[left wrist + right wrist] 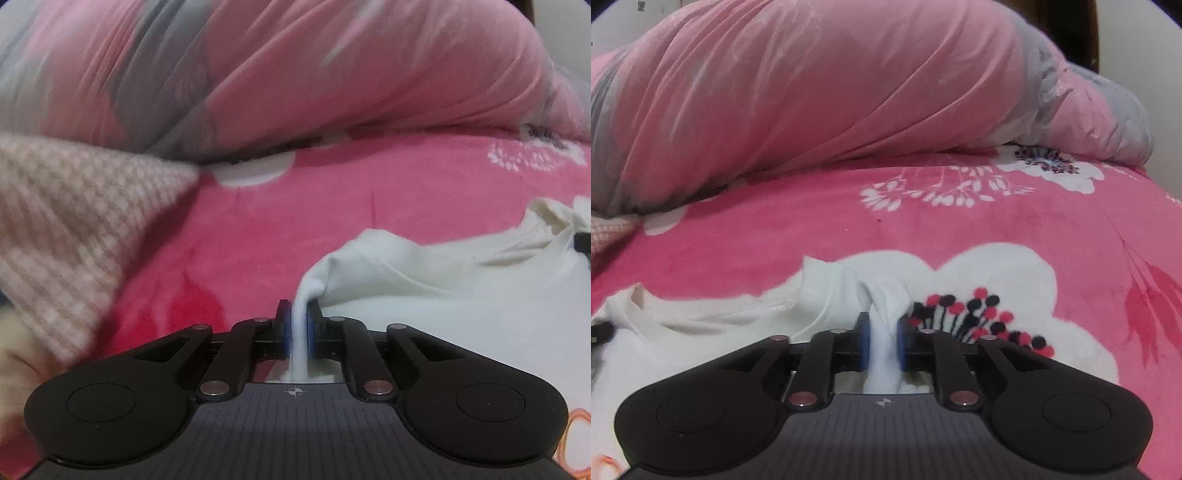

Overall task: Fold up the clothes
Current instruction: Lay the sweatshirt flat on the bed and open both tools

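Left gripper (298, 325) and right gripper (882, 341) both clamp white cotton T-shirt (461, 295); lift evenly, keep shoulders taut over pink floral blanket (775, 236).

Count from my remote station: one white T-shirt (713, 325). One knitted pink-and-cream garment (66, 229). One bunched pink-grey duvet (820, 92). One pink floral bed sheet (960, 225). Two tongs in use, left tongs (298, 314) and right tongs (882, 325).
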Motion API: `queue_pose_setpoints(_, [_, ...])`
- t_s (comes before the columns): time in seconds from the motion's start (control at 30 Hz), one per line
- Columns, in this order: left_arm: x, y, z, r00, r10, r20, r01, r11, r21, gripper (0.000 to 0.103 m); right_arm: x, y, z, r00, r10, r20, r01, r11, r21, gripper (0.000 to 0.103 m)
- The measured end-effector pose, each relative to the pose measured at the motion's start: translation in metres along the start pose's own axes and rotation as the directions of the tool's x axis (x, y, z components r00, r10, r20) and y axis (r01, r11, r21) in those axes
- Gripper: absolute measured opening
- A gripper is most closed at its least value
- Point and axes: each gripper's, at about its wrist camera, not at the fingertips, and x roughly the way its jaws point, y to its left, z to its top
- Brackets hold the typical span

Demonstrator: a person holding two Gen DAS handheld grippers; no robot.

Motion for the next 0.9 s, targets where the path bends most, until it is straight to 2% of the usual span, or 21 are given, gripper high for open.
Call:
queue_pose_setpoints(0.07, [-0.008, 0.008, 0.005, 0.999, -0.029, -0.019, 0.028, 0.999, -0.045, 0.02, -0.001, 0.0, 0.005, 0.999, 0.023, -0.022, -0.024, 0.999, -0.04, 0.06])
queue_pose_setpoints(0.1, [-0.013, 0.013, 0.007, 0.998, -0.05, -0.035, 0.047, 0.996, -0.075, 0.03, 0.003, -0.002, 0.007, 0.999, 0.021, -0.04, -0.023, 0.998, -0.055, 0.066])
queue_pose_setpoints(0.13, [-0.018, 0.018, 0.009, 0.996, -0.076, -0.051, 0.07, 0.991, -0.111, 0.036, -0.005, -0.004, 0.012, 0.998, 0.014, -0.056, -0.017, 0.998, -0.054, 0.066])
queue_pose_setpoints(0.17, [-0.023, 0.024, 0.012, 0.993, -0.102, -0.063, 0.092, 0.985, -0.147, 0.037, -0.011, -0.007, 0.012, 0.998, 0.015, -0.065, -0.017, 0.999, -0.038, 0.067])
queue_pose_setpoints(0.3, [-0.057, 0.043, 0.02, 0.981, -0.177, -0.074, 0.151, 0.952, -0.267, 0.055, -0.069, -0.025, 0.012, 0.995, 0.086, -0.059, -0.079, 0.992, 0.102, 0.075])
queue_pose_setpoints(0.43, [-0.116, 0.059, 0.016, 0.974, -0.223, -0.05, 0.199, 0.935, -0.295, 0.057, -0.146, -0.047, -0.003, 0.979, 0.201, -0.033, -0.19, 0.96, 0.204, 0.076])
queue_pose_setpoints(0.5, [-0.15, 0.069, 0.012, 0.968, -0.249, -0.018, 0.232, 0.926, -0.299, 0.058, -0.188, -0.058, -0.011, 0.965, 0.263, -0.012, -0.252, 0.936, 0.247, 0.076])
queue_pose_setpoints(0.57, [-0.194, 0.076, 0.002, 0.964, -0.265, 0.023, 0.261, 0.927, -0.269, 0.06, -0.234, -0.064, -0.027, 0.941, 0.339, 0.004, -0.331, 0.916, 0.228, 0.078])
queue_pose_setpoints(0.63, [-0.237, 0.081, -0.012, 0.957, -0.284, 0.06, 0.29, 0.93, -0.228, 0.065, -0.276, -0.067, -0.045, 0.929, 0.369, 0.007, -0.365, 0.914, 0.177, 0.078])
queue_pose_setpoints(0.73, [-0.302, 0.081, -0.045, 0.938, -0.337, 0.088, 0.347, 0.921, -0.178, 0.067, -0.337, -0.068, -0.076, 0.917, 0.398, 0.013, -0.397, 0.911, 0.111, 0.078])
queue_pose_setpoints(0.8, [-0.326, 0.076, -0.074, 0.924, -0.375, 0.082, 0.383, 0.912, -0.147, 0.067, -0.371, -0.066, -0.1, 0.884, 0.467, 0.015, -0.466, 0.878, 0.105, 0.078])
queue_pose_setpoints(0.9, [-0.358, 0.067, -0.123, 0.906, -0.419, 0.061, 0.423, 0.901, -0.094, 0.067, -0.399, -0.052, -0.138, 0.833, 0.553, -0.005, -0.55, 0.829, 0.1, 0.078])
